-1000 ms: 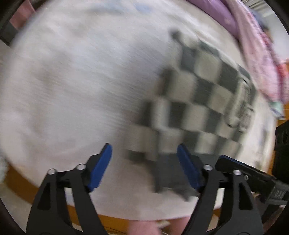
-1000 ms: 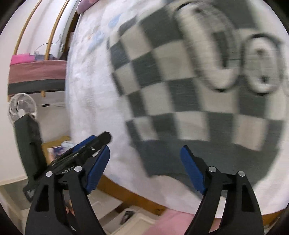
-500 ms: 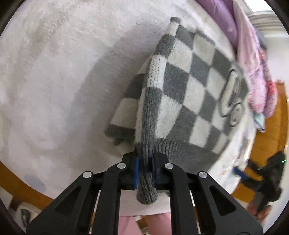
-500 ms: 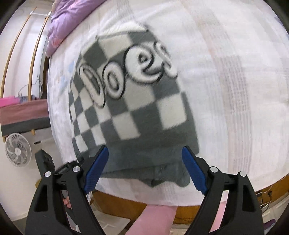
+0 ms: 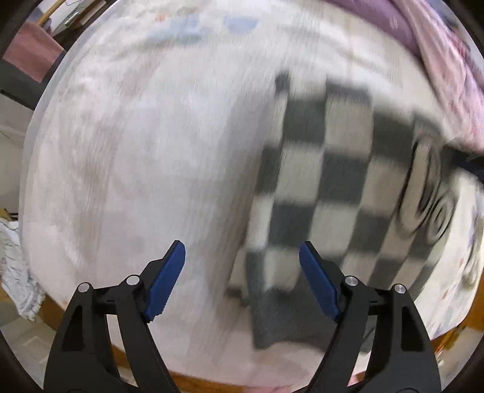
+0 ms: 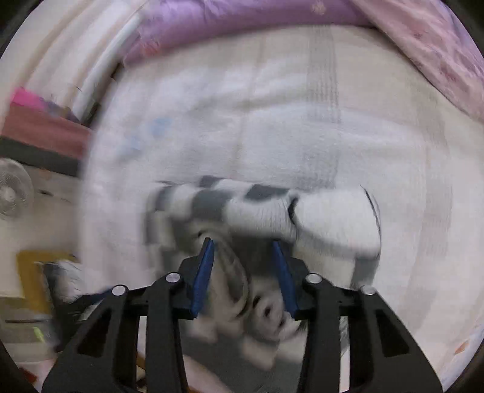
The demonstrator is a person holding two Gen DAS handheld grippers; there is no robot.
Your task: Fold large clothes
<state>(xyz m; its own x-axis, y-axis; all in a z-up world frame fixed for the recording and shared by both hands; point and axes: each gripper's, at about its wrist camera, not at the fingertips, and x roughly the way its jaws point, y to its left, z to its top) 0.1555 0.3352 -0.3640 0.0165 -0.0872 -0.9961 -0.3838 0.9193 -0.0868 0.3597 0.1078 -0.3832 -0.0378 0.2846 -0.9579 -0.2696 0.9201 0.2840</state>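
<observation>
- Sweater (image 5: 329, 193), checkered grey and white, lies flat on the white bed cover (image 5: 151, 157) in the left wrist view; in the right wrist view the same knit (image 6: 260, 208) is bunched and lifted.
- The left hand-held gripper (image 5: 242, 276) stands wide, its jaws having just been opening, and nothing is pinched between the blue pads; the sweater's near left corner lies below the gap, most of the garment ahead of the gripper and to its right.
- The right hand-held gripper (image 6: 243, 272) shows its jaws narrowed around a fold of the sweater, having just been closing; motion blur hides whether the pads press on the cloth.
- Only the left wrist view shows the looping black-and-white lettering, at the sweater's far right side, and the dark ribbed hem nearest the gripper.
- Only the right wrist view shows a purple quilt (image 6: 242, 27) far ahead of the gripper and a fan (image 6: 12, 190) off to its left.
- In the left wrist view the sweater's long axis runs away from the gripper, hem at the near end.
- In the right wrist view the raised fold runs crosswise, left to right, just ahead of the pads.
</observation>
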